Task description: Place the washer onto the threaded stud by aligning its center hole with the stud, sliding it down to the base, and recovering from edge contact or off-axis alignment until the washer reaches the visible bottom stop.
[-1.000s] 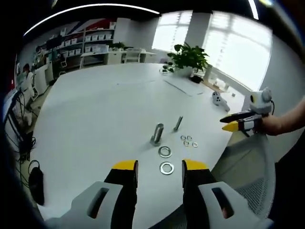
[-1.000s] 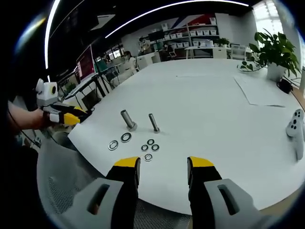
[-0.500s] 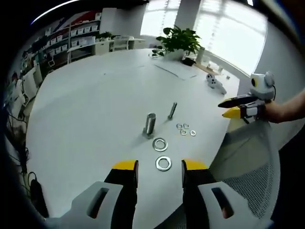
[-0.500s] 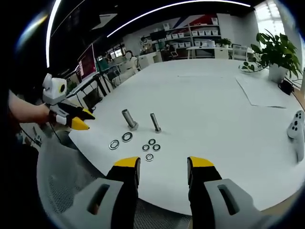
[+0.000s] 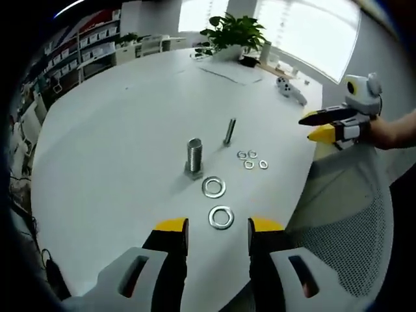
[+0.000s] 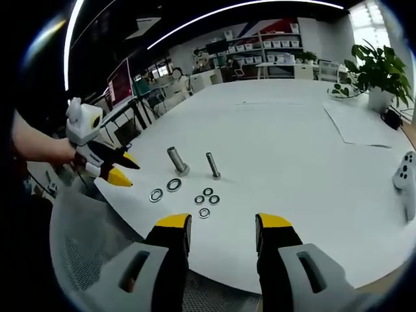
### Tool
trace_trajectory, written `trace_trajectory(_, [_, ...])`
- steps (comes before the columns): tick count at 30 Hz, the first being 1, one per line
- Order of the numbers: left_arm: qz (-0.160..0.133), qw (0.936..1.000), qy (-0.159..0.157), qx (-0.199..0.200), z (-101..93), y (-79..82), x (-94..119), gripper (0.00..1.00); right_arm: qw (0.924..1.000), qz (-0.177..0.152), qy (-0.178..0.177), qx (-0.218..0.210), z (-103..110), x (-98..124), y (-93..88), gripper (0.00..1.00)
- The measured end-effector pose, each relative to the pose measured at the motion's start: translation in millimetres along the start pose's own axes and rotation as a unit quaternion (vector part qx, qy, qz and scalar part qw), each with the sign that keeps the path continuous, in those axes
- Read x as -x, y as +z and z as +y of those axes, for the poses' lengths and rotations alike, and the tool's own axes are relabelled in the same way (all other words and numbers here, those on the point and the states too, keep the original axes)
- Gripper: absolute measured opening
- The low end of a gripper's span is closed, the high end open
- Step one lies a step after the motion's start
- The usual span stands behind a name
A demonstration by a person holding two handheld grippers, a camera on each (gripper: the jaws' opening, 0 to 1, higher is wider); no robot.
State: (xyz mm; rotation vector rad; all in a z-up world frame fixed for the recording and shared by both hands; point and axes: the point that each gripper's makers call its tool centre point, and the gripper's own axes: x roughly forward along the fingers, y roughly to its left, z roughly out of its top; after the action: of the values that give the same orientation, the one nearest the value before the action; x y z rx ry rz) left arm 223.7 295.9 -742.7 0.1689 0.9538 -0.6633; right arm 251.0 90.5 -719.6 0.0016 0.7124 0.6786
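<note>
Left gripper [image 5: 218, 229], jaws apart and empty, hovers just short of the nearest washer [image 5: 221, 217] flat on the white table [image 5: 117, 130]; the upright stud [image 5: 194, 156] stands beyond. Right gripper [image 6: 222, 227], open, waits farther off.

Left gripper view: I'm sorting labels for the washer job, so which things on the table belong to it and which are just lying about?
Belongs to the job:
thick threaded stud
two large washers
left gripper, fingers apart
right gripper

Probably just lying about:
thin stud
small washers
potted plant
white controller
paper sheet
</note>
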Motion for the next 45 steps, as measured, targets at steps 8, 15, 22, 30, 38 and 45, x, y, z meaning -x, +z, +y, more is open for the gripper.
trace_trajectory(8, [0.029, 0.9995, -0.004, -0.015, -2.2, -6.5, -12, 0.35, 1.0, 0.0, 0.002, -0.003, 0, -2, -0.2, 0.42])
trace_trajectory(15, [0.065, 0.9971, -0.004, -0.039, -5.4, -14.0, -25, 0.35, 1.0, 0.004, 0.003, 0.0, 0, -3, -3.2, 0.42])
trace_trajectory(22, [0.088, 0.9943, -0.007, -0.06, -8.4, -18.8, -32, 0.33, 1.0, 0.007, 0.004, 0.002, 2, -3, -5.5, 0.42])
trace_trajectory(30, [0.104, 0.9911, 0.003, -0.083, -6.2, -21.6, -40, 0.33, 1.0, 0.009, 0.001, -0.001, 0, -2, -10.5, 0.42])
trace_trajectory(38, [0.127, 0.9847, 0.01, -0.119, -10.9, -24.8, -50, 0.33, 1.0, 0.003, -0.001, -0.001, 0, -1, -5.8, 0.42])
trace_trajectory(45, [0.139, 0.9797, 0.009, -0.145, -7.7, -20.6, -54, 0.31, 1.0, 0.002, -0.003, -0.002, -1, -1, -5.2, 0.42])
